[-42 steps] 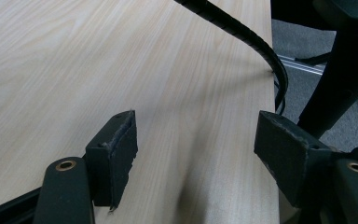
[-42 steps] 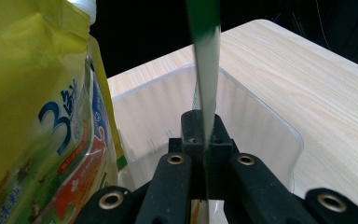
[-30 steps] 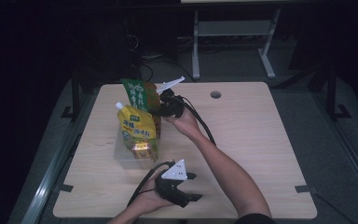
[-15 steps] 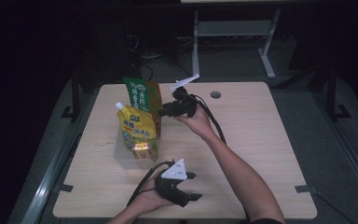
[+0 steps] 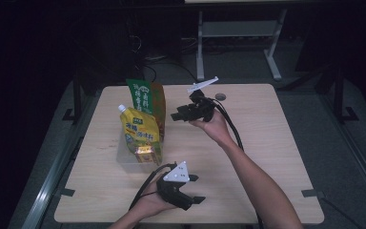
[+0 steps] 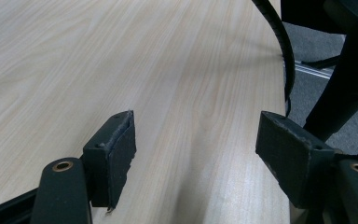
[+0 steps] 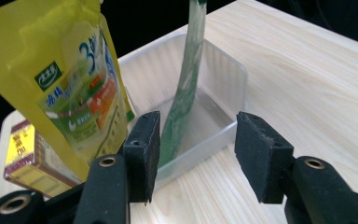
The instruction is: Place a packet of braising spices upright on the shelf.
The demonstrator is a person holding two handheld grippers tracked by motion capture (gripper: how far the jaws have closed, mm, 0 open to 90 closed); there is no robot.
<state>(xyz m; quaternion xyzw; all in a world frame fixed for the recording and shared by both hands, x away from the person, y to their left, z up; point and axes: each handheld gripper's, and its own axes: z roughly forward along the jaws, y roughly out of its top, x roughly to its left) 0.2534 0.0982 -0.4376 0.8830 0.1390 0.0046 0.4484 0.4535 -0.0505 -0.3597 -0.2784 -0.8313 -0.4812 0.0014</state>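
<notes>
**Green pouch set in the bin, right jaws letting go**

Clear plastic forms the bin (image 7: 223, 100) that holds the work: a green pouch (image 5: 145, 102) stands upright at its far end, a yellow spouted pouch (image 5: 140, 131) leans in front of it, and a small yellow-and-red box (image 5: 144, 153) sits at the near end. The right gripper (image 5: 177, 116) hangs just beside the green pouch, apart from it; its jaws have just been opening, with nothing between the pads. To finish the release well, it should probably draw straight back, so neither pad brushes the thin pouch and tips it. The left gripper (image 5: 193, 190) rests near the table's (image 5: 267, 143) front edge, jaws spread and empty, well apart from the bin.
</notes>
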